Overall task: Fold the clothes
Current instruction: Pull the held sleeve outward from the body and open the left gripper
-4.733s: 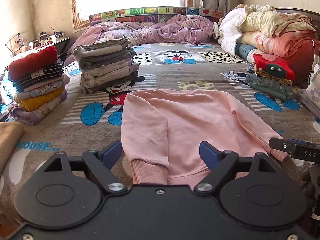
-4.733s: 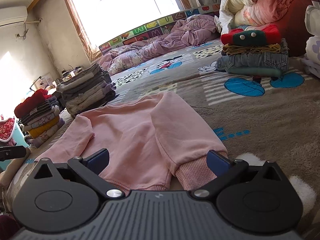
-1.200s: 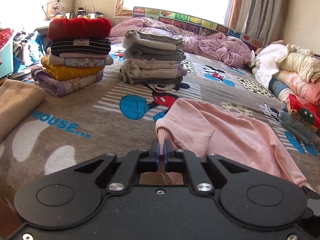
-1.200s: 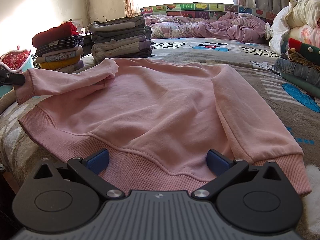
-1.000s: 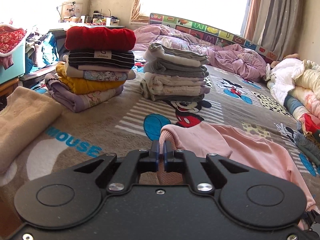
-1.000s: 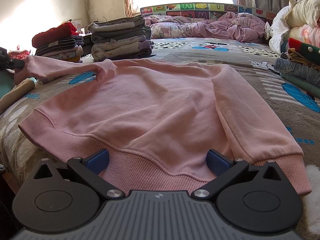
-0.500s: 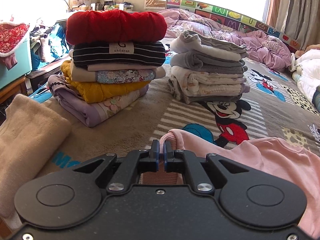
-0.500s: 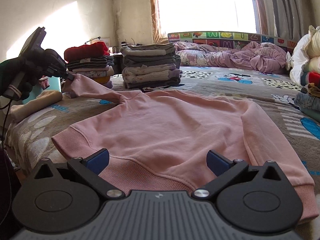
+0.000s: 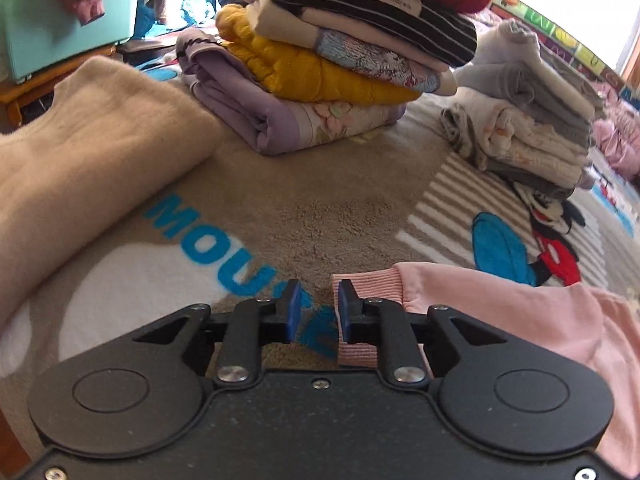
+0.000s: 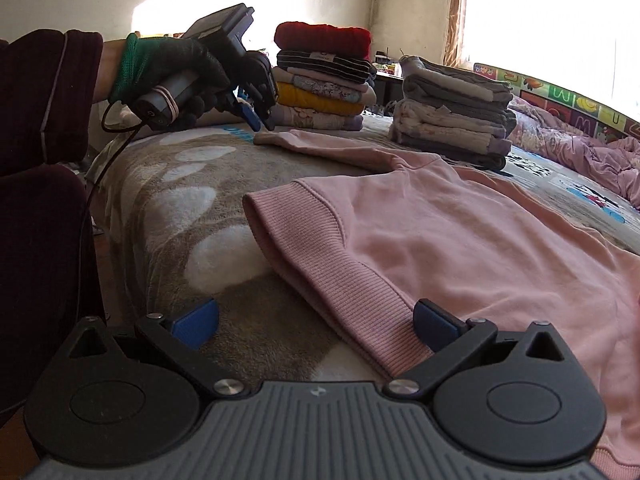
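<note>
A pink sweatshirt [image 10: 460,232] lies flat on the bed blanket [image 10: 180,184], one sleeve stretched out to the left. Its ribbed cuff [image 9: 366,280] lies on the blanket beside and under the right finger of my left gripper [image 9: 318,312], whose jaws stand a little apart and hold nothing. In the right wrist view the left gripper [image 10: 256,118] hovers just over the sleeve end [image 10: 276,138]. My right gripper [image 10: 316,326] is wide open at the sweatshirt's ribbed hem [image 10: 340,280], its jaws straddling the hem corner.
Two stacks of folded clothes stand behind the sleeve: one topped by a red sweater [image 10: 322,80], one grey and cream [image 10: 452,112]. A beige folded blanket [image 9: 80,152] lies left. A teal box [image 9: 68,20] sits off the bed. A purple duvet [image 10: 580,156] lies far right.
My left gripper carried the sleeve cuff out to the left, set it on the blanket and opened, letting it go. My right gripper stayed open and shifted left toward the hem corner.
</note>
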A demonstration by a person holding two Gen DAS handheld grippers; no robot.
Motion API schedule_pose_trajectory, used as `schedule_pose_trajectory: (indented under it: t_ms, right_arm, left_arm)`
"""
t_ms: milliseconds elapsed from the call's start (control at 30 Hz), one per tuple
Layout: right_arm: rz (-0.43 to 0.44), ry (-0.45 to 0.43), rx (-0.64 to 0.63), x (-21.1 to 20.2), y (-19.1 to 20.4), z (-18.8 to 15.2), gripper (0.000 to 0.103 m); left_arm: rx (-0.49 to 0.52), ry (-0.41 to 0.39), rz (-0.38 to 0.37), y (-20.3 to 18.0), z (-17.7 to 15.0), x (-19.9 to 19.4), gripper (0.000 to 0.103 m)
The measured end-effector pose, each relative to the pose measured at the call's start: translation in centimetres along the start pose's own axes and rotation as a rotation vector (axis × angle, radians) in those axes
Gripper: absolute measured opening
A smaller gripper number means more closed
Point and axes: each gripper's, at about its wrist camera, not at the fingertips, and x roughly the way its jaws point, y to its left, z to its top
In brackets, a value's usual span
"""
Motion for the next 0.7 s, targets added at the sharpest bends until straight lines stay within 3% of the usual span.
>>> schedule_pose_trajectory:
  t_ms: [33,67,167,300,333,367,400,533,567,633,700]
  right_arm:
    - [0.018,-0.012,0.022,-0.2,-0.2,0.1,0.103]
    - [0.03,-0.019,0.044,-0.3,-0.4,0.3,0.103]
    - [0.043,-0.012,0.075,0.0,-0.7,0.3,0.103]
    - [0.033,0.002,0.054,0.3,-0.3,-0.1,0.103]
    - [0.03,0.004,0.048,0.3,-0.2,-0.2,0.103]
    - [0.029,0.005,0.046,0.3,-0.1,-0.2,0.103]
    - [0.028,0.006,0.048,0.4,-0.1,-0.3,0.103]
    - [0.027,0.005,0.093,0.5,-0.5,-0.5,0.103]
    - [0.032,0.003,0.103,0.5,-0.6,-0.6,0.103]
    - [0.048,0.005,0.126,0.4,-1.0,-0.7,0.103]
    - [0.067,0.005,0.161,0.2,-1.5,-0.6,0.103]
  left_arm:
    - [-0.05,-0.014,-0.018,0.7,-0.6,-0.5,0.057]
    - [-0.096,-0.023,-0.045,1.1,-1.2,-0.7,0.061]
    - [-0.214,-0.05,-0.118,2.1,-2.9,-0.7,0.061]
    - [-0.214,-0.074,-0.151,1.3,-2.8,-0.4,0.06]
    - [-0.182,-0.069,-0.15,0.7,-2.8,-0.1,0.047]
    - [-0.147,-0.064,-0.147,0.1,-2.8,0.1,0.016]
    - [-0.109,-0.081,-0.137,-0.4,-2.7,-0.1,0.011]
    - [0.14,-0.232,-0.001,-3.0,-2.4,-2.3,0.007]
    - [0.176,-0.233,0.031,-3.2,-2.3,-1.9,0.007]
    - [0.209,-0.135,0.077,-3.1,-2.7,0.7,0.007]
    - [0.235,-0.139,0.115,-3.6,-3.0,0.6,0.012]
